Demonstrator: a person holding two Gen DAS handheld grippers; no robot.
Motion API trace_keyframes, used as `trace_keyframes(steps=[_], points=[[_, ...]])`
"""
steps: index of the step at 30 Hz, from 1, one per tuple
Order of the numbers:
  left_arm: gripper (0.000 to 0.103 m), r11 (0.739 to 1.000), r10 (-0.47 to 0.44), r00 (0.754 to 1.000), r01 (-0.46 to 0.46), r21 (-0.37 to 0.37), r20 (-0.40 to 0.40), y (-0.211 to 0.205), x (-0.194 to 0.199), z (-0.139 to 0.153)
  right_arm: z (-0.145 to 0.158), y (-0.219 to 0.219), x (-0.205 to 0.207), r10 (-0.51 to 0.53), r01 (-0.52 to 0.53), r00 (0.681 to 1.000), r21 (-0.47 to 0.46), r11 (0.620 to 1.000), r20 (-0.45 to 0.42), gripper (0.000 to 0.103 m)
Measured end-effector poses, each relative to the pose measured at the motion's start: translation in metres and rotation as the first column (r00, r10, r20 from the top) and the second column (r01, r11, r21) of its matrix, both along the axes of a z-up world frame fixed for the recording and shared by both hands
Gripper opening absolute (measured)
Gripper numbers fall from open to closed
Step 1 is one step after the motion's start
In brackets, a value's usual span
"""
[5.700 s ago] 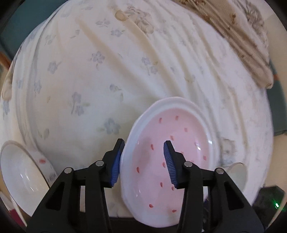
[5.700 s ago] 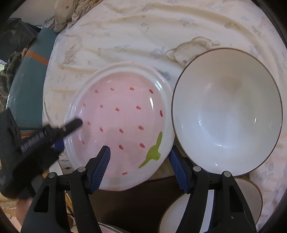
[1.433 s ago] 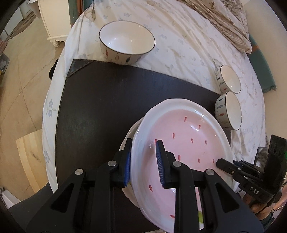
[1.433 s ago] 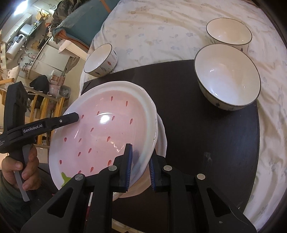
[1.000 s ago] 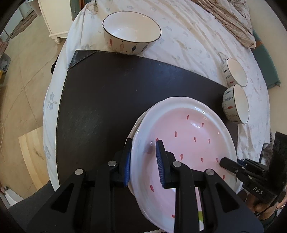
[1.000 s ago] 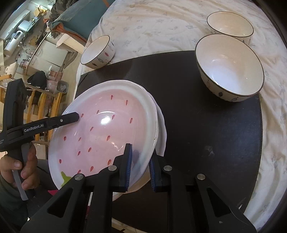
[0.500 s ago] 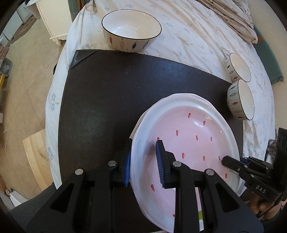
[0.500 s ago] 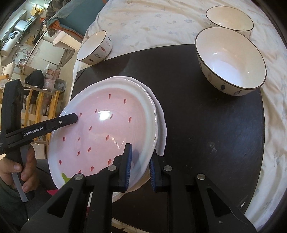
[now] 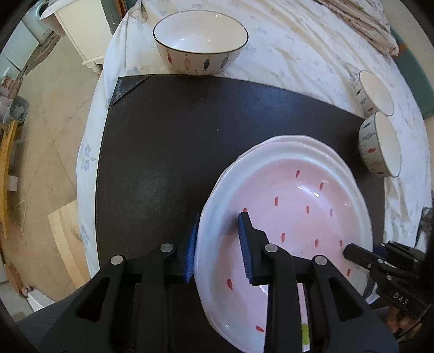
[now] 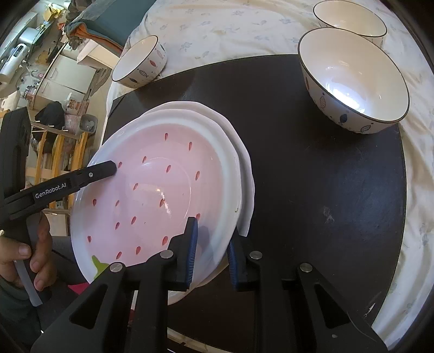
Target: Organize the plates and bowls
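A pink plate with red seed marks (image 9: 298,217) (image 10: 152,190) lies on a white plate (image 9: 340,160) (image 10: 244,173) on the dark mat (image 9: 162,163). My left gripper (image 9: 217,239) points straight down over the pink plate's near rim. Its jaws are opening, with the rim between the blue pads. From the left of the right wrist view, one of its fingers (image 10: 100,171) reaches over the plate. My right gripper (image 10: 211,244) is shut on the opposite rim, one pad inside the plate and one under its edge.
A large fish-patterned bowl (image 9: 200,40) (image 10: 138,62) stands on the flowered sheet beyond the mat. Another bowl (image 10: 352,76) (image 9: 385,146) sits at the mat's edge, a third (image 10: 350,19) (image 9: 375,92) behind it. A hand (image 10: 27,252) holds the left gripper.
The pink plate, earlier held over the sheet, has been carried to the mat and set lower onto the white plate. In the last second both grippers have hardly moved.
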State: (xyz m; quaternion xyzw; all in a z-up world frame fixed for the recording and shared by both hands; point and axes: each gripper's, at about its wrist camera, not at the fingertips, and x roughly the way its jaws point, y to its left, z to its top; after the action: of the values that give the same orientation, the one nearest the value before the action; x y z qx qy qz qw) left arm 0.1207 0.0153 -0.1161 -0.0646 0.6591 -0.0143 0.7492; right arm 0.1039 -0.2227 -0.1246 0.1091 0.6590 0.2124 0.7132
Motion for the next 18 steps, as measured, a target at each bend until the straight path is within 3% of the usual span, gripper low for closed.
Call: trace_keyframes(steps=[10, 18], points=[[0.026, 0.998, -0.031, 0.999, 0.032, 0.052, -0.012, -0.007, 0.002, -0.010, 0.002, 0.002, -0.002, 0.012, -0.012, 1.000, -0.027, 1.000, 0.012, 0.023], [0.026, 0.999, -0.013, 1.000, 0.013, 0.037, -0.007, -0.004, 0.003, -0.012, 0.002, 0.003, -0.001, 0.011, -0.010, 1.000, -0.022, 1.000, 0.004, 0.026]])
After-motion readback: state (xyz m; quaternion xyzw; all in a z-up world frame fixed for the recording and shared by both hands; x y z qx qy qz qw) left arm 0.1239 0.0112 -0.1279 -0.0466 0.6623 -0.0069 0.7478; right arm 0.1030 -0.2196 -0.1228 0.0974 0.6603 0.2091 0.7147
